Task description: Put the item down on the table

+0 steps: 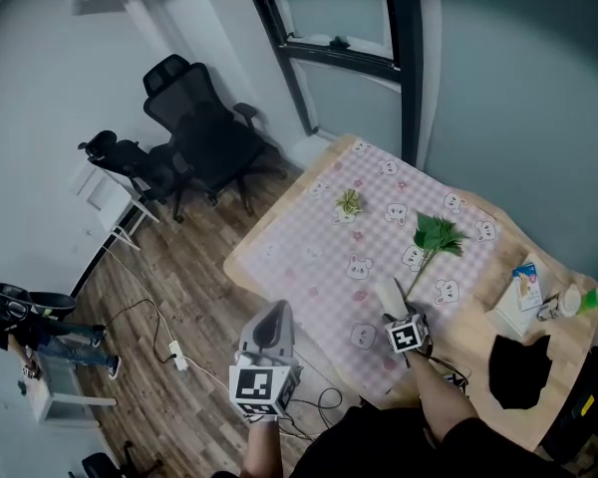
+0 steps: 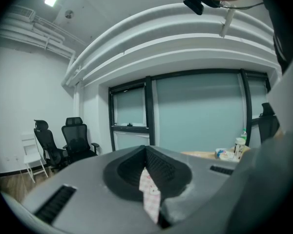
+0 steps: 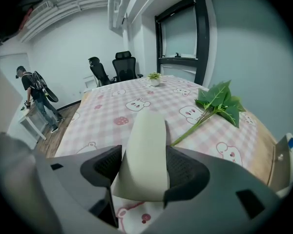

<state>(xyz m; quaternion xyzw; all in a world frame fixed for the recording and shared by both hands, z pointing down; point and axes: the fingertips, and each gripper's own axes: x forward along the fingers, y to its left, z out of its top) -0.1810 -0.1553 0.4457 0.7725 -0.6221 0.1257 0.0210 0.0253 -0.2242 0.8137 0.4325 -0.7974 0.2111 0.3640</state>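
Cream curved item (image 3: 145, 145) is clamped in the jaws of the right gripper (image 3: 145, 167), low over the checked bench (image 3: 102, 116) and, I judge, not yet released, while the left gripper (image 2: 147, 174) jaws are closed on a thin patterned strip (image 2: 150, 199).

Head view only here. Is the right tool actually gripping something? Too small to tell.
Observer: Yes. The right gripper view shows the right tool clamped on a cream curved piece, one jaw on each side of it.
Operator: Left tool empty?
Observer: No. The left gripper view shows the left tool shut on a strip of pink-printed cloth.
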